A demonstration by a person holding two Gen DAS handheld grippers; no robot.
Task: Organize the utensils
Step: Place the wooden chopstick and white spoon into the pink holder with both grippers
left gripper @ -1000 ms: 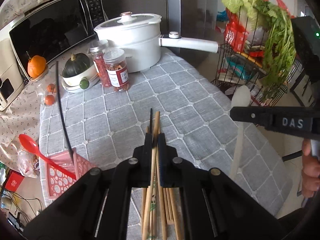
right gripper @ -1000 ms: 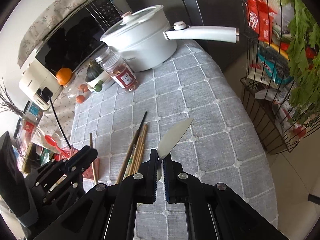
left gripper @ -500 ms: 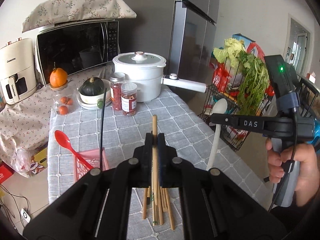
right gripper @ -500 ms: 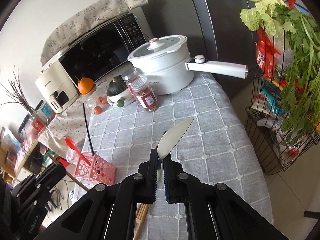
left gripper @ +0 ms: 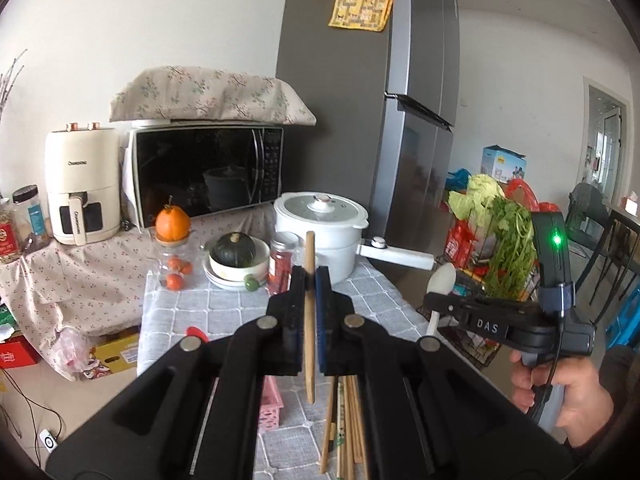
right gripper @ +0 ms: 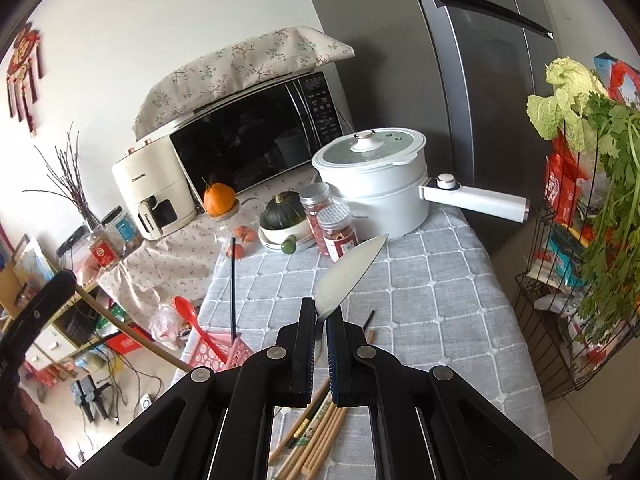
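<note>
Both tongs are held up off the surface, side by side. The left tongs (left gripper: 311,280) are pinched tight on a single wooden chopstick (left gripper: 309,320) that stands nearly upright between the jaws. The right tongs (right gripper: 320,316) are clamped on a white spoon (right gripper: 350,272), bowl pointing forward. The person's right hand (left gripper: 568,388) grips the handle from below.

Bright, even daylight fills both fisheye views; edges curve strongly, corners darken to black, distant details slightly soft
</note>
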